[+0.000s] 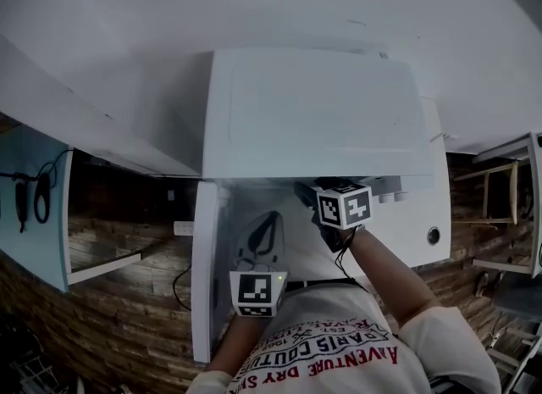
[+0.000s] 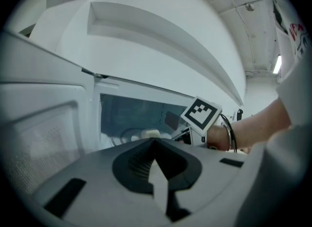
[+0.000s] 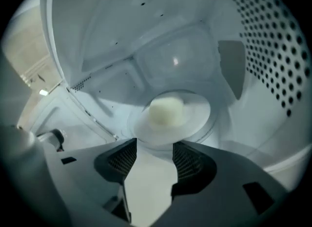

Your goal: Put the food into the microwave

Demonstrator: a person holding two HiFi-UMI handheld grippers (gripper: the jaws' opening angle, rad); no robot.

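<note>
The white microwave [image 1: 313, 113] stands with its door [image 1: 207, 274] swung open to the left. Inside, in the right gripper view, a pale round piece of food [image 3: 165, 111] lies on a white plate [image 3: 197, 118] that rests on the turntable. My right gripper [image 3: 155, 155] is inside the cavity just in front of the plate, jaws open with nothing between them. In the head view only its marker cube [image 1: 345, 206] shows at the opening. My left gripper [image 2: 155, 149] is shut and empty, held outside in front of the opening, beside the door.
Perforated cavity wall [image 3: 273, 50] is close on the right of the right gripper. The microwave's knob [image 1: 434, 235] is on the front panel at the right. A blue cabinet [image 1: 34, 206] is at far left and a wooden stool [image 1: 495, 197] at far right.
</note>
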